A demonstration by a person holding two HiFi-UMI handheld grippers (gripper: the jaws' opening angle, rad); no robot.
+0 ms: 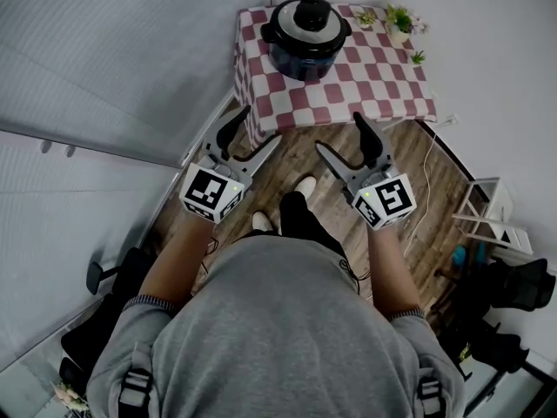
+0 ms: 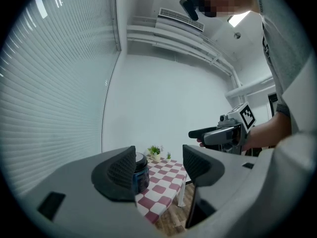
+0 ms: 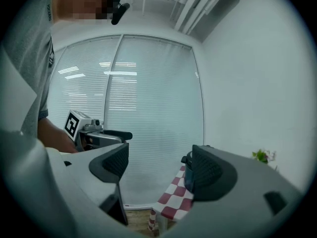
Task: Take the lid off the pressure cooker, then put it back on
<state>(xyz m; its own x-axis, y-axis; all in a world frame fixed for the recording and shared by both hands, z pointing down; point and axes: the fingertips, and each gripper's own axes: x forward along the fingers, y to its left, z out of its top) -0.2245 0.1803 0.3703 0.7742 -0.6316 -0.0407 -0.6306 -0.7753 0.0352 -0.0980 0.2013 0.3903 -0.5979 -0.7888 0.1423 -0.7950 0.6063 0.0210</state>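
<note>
Here the person (image 1: 278,320) stands with both forearms (image 1: 171,264) held out in front of the chest, elbows bent, each hand tucked behind its marker cube. The left gripper (image 1: 258,127) points far and slightly right, its jaws spread wide with nothing between them. The right gripper (image 1: 338,132) points far and slightly left, its jaws likewise wide apart and empty. The two hang near each other without touching, over the wooden floor (image 1: 435,190), just short of the near edge of the small table (image 1: 365,90) with its red-and-white checked cloth. The pressure cooker (image 1: 306,46) stands on the far left part of that table with its lid (image 1: 310,14) seated on top, well apart from both grippers. Small potted plants (image 1: 399,23) sit at the table's far right corner. White blinds (image 1: 104,59) close off the left side just beside the table, and a plain wall (image 1: 487,50) runs along the right. A white rack (image 1: 489,209) stands on the floor at the near right. Open floor lies between the person and the table.
</note>
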